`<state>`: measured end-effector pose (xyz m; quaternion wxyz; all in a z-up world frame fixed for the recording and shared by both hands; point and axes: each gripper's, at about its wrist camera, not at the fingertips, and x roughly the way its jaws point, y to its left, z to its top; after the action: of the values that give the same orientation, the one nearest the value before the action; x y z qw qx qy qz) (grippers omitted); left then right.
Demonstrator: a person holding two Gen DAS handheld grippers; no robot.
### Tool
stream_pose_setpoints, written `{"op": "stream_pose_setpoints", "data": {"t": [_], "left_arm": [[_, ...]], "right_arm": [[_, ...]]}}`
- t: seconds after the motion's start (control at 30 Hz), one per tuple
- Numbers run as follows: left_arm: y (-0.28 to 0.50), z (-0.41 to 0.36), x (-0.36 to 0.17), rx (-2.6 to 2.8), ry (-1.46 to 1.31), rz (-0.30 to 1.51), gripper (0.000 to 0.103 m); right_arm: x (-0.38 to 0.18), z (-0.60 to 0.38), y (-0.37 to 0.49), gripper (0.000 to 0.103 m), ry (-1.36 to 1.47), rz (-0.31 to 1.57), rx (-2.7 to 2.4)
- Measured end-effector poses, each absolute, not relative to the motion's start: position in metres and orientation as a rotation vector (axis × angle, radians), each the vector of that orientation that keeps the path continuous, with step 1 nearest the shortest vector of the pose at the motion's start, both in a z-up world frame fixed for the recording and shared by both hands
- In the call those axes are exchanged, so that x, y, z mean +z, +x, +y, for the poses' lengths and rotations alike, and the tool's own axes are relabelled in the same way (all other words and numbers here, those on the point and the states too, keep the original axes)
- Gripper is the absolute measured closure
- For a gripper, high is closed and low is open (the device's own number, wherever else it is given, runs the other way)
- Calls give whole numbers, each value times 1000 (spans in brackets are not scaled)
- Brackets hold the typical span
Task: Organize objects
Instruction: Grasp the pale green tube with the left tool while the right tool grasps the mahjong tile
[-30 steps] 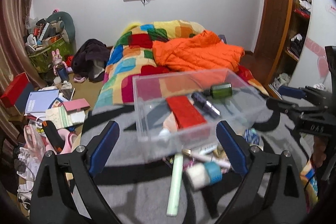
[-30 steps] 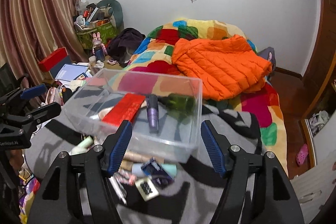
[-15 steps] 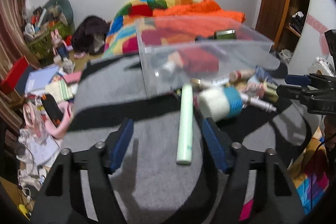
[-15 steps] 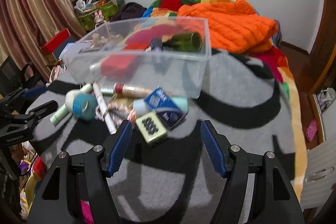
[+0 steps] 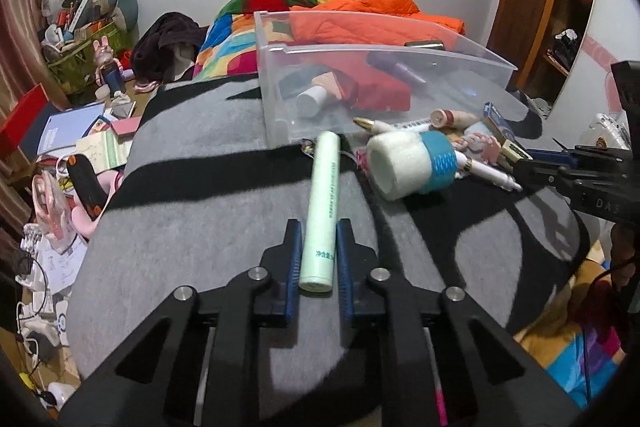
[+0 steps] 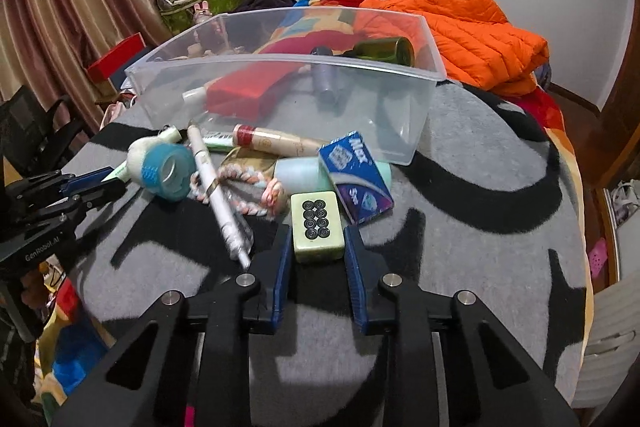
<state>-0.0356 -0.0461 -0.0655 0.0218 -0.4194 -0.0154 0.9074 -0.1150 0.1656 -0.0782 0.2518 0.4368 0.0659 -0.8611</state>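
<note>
On the grey and black blanket lies a pale green tube. My left gripper is closing on its near end, and both blue pads touch it. A green mahjong tile with black rings sits between the pads of my right gripper, whose jaws are also closing and touch the tile's sides. Just beyond both stands a clear plastic bin that holds a red pouch, a purple bottle and a dark green bottle.
Loose items lie in front of the bin: a white foam roll with blue tape, a white pen, a blue Max box, a braided rope. An orange jacket lies behind on the bed. Floor clutter at the left.
Both grippers have come down to the blanket and their jaws have narrowed, the left around the green tube, the right around the mahjong tile.
</note>
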Motion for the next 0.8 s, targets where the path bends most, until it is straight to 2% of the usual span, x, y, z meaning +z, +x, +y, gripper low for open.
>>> {"op": "stream_pose_setpoints", "data": {"t": [0.2, 0.3, 0.57, 0.63, 0.8], "left_arm": [[-17, -50, -61, 2802, -1321, -59, 87], [-18, -52, -61, 2809, -1327, -52, 82], [-44, -41, -63, 2825, -1312, 4, 82], [-46, -42, -62, 2829, -1312, -4, 88], [-41, -51, -55, 2856, -1299, -63, 88]], "right_arm": [[-76, 177, -92, 80, 1183, 188, -2334], [-75, 178, -88, 80, 1186, 201, -2336], [-80, 175, -101, 79, 1202, 175, -2341], [-79, 176, -99, 81, 1186, 173, -2355], [-70, 183, -97, 81, 1155, 152, -2377]]}}
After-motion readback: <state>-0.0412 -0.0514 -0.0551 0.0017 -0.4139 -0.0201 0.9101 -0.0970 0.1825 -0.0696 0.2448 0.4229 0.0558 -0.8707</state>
